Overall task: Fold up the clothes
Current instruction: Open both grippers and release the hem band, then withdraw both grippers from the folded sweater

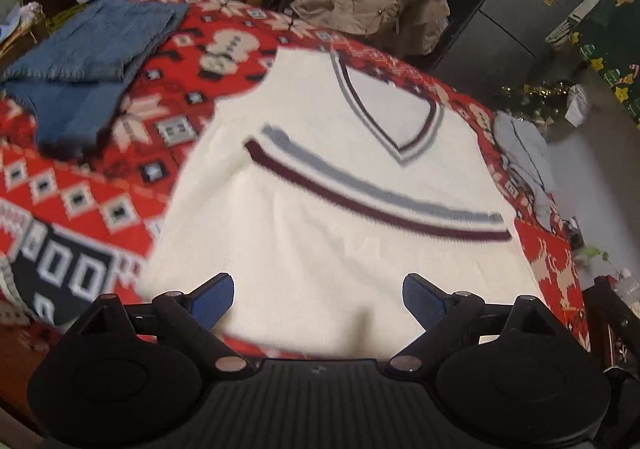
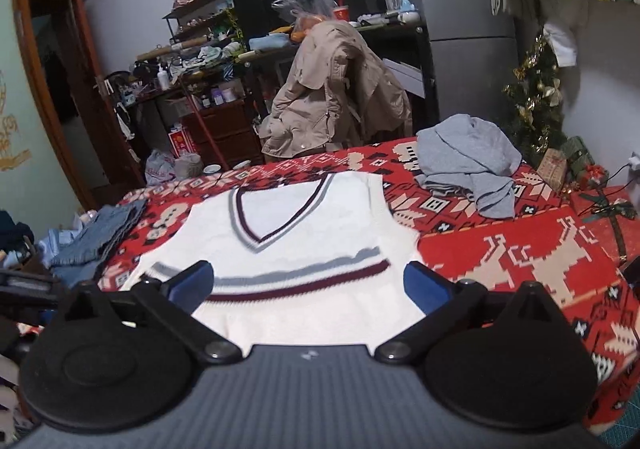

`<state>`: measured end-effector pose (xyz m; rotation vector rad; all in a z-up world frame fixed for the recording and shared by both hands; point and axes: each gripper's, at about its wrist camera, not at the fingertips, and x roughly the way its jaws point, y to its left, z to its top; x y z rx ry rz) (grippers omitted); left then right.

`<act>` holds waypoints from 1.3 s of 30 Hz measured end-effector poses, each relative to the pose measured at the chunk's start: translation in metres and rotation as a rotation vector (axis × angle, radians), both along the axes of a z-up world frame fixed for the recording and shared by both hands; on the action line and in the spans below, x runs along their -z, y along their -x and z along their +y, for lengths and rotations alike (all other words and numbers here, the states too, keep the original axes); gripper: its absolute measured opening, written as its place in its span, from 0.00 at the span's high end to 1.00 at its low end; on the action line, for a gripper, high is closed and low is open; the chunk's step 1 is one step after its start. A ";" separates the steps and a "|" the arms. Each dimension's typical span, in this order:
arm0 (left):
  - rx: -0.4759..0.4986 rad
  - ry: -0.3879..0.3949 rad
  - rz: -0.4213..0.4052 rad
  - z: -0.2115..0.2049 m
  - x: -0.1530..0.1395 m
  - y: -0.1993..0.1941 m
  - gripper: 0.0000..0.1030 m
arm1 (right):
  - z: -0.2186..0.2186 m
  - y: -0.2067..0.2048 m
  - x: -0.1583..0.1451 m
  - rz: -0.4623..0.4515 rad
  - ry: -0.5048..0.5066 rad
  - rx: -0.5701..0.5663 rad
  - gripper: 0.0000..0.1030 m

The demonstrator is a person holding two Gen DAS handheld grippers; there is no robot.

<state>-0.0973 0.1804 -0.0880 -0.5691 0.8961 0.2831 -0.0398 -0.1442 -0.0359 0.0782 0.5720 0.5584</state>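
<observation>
- The white V-neck sweater vest (image 1: 320, 177) lies spread flat, front up, on the red patterned blanket (image 1: 80, 185), neckline away from me and hem nearest my grippers; I see no fold in it.
- Folded jeans (image 1: 88, 49) sit on the blanket's far left, and a crumpled grey garment (image 2: 468, 165) lies at the far right, both apart from the vest.
- My judgement: the vest is laid out ready for a fold. To do it well I'd pinch through both knit layers near an edge, lift only slightly, and carry the side over in line with the chest stripes so the edges meet squarely.
- My left gripper (image 1: 318, 299) hovers over the hem area, spread wide, holding nothing; whether it touches the knit I cannot tell.
- My right gripper (image 2: 308, 281) is likewise spread wide and empty, framing the lower chest stripes.
</observation>
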 end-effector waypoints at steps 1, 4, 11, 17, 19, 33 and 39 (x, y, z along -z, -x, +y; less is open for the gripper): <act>-0.008 0.001 0.011 -0.005 0.005 0.001 0.11 | 0.001 0.005 0.002 -0.003 0.005 0.003 0.01; -0.041 0.018 -0.014 -0.015 0.018 0.010 0.21 | 0.003 0.018 0.008 -0.011 0.019 0.016 0.01; -0.074 -0.130 -0.158 -0.037 0.019 0.022 0.23 | 0.007 0.047 0.023 -0.030 0.051 0.047 0.01; -0.002 -0.420 -0.261 -0.072 0.007 0.020 0.26 | 0.018 0.048 0.029 -0.051 0.056 0.084 0.01; 0.021 -0.485 -0.284 -0.082 0.004 0.016 0.40 | 0.025 0.045 0.032 -0.042 0.062 0.097 0.06; 0.143 -0.259 -0.247 -0.090 0.049 -0.005 0.98 | 0.055 0.029 0.071 0.056 0.065 0.005 0.83; 0.151 -0.285 -0.231 -0.088 0.058 0.005 0.94 | 0.070 0.027 0.100 0.098 0.107 -0.045 0.83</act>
